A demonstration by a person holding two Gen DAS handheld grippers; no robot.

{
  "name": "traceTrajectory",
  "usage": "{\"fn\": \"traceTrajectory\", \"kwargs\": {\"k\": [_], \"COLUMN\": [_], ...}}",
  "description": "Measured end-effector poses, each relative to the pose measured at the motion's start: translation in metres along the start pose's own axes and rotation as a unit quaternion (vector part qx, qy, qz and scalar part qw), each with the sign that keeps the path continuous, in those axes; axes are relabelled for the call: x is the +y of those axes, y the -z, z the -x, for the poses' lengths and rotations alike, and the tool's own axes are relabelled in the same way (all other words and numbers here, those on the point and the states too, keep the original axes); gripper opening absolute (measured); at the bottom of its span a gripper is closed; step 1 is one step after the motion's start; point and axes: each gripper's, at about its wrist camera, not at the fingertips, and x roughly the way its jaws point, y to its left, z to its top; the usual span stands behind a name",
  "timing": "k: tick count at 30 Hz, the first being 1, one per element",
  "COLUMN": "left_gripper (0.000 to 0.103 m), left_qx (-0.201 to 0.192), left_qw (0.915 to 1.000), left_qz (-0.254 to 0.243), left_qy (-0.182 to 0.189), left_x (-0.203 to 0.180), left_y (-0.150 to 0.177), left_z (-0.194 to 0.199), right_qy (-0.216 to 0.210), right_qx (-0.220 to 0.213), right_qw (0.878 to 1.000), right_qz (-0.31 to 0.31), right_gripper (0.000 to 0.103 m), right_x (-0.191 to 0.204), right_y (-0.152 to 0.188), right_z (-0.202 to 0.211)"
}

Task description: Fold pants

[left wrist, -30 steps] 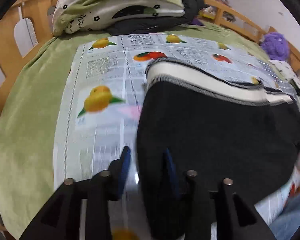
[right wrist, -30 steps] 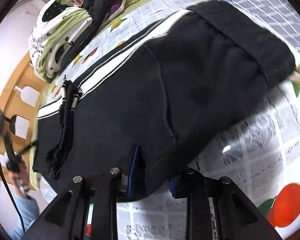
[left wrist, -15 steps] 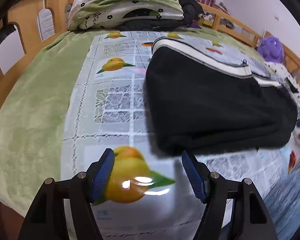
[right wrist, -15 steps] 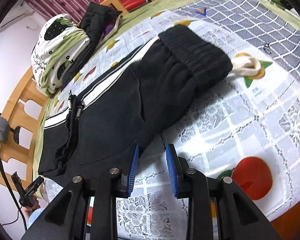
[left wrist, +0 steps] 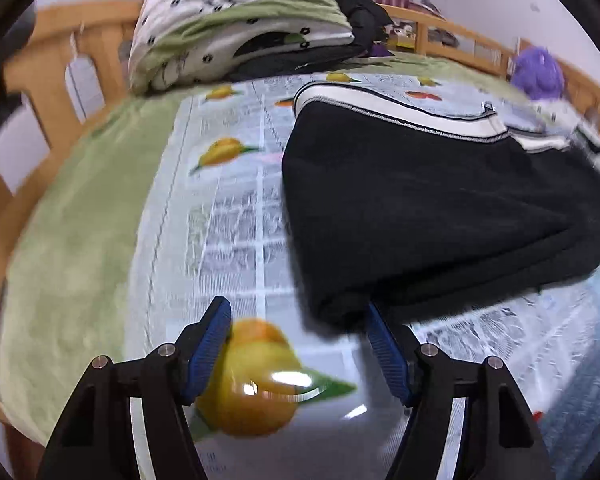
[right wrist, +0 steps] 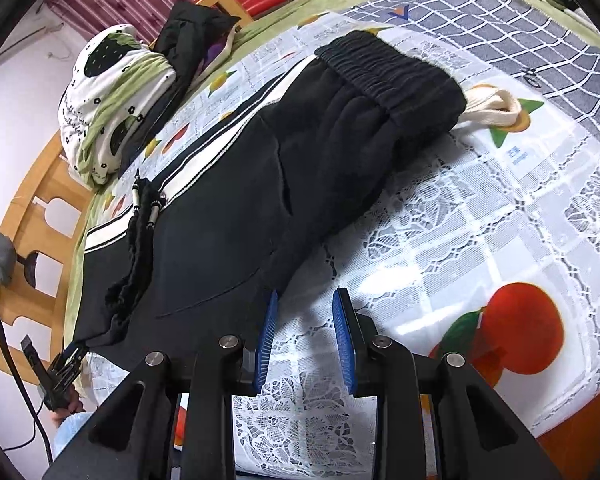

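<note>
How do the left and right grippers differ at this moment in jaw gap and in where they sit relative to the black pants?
The left gripper stands wide open; the right gripper shows only a narrow gap. The left gripper sits at the folded corner of the black pants, its right pad beside the fabric edge; the right gripper sits just off the pants' long edge, over the fruit-print tablecloth. Neither holds any fabric.

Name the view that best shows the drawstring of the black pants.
The right wrist view: the black drawstring, with its metal-banded tips, lies in full on the pants. The left wrist view shows only a small blurred bit near the white stripe.
</note>
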Motion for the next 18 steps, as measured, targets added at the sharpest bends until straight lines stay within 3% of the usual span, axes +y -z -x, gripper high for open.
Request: {"fn": "traceTrajectory", "kwargs": {"k": [5, 12, 16, 18], "left_gripper": [0.067, 0.066, 0.066, 0.066], "left_qx": [-0.004, -0.021, -0.043, -0.044], "left_qw": [0.9994, 0.9997, 0.9988, 0.9987], "left_qz": [-0.028, 0.014, 0.022, 0.01], "left_qy": [-0.022, -0.004, -0.006, -0.025], "left_x": [-0.009, -0.007, -0.022, -0.032], "left_y": [0.006, -0.008, -0.022, -0.023], "left_z": [-0.001, -0.003, -0.013, -0.024], "right_qy": [-0.006, -0.004, -0.004, -0.004], "right_qx": [-0.004, -0.005, -0.001, 0.001], "right_qw": [1.0, 1.0, 0.999, 0.999], "right_qz": [-0.022, -0.026, -0.034, -0.036], "right_gripper": [0.028, 0.028, 0.028, 0.028], "right_x": [-0.004, -0.001, -0.004, -0.004], "right_y": [-0.002, 0.003, 0.004, 0.006], "right_z": [-0.003, -0.003, -0.006, -0.007]}}
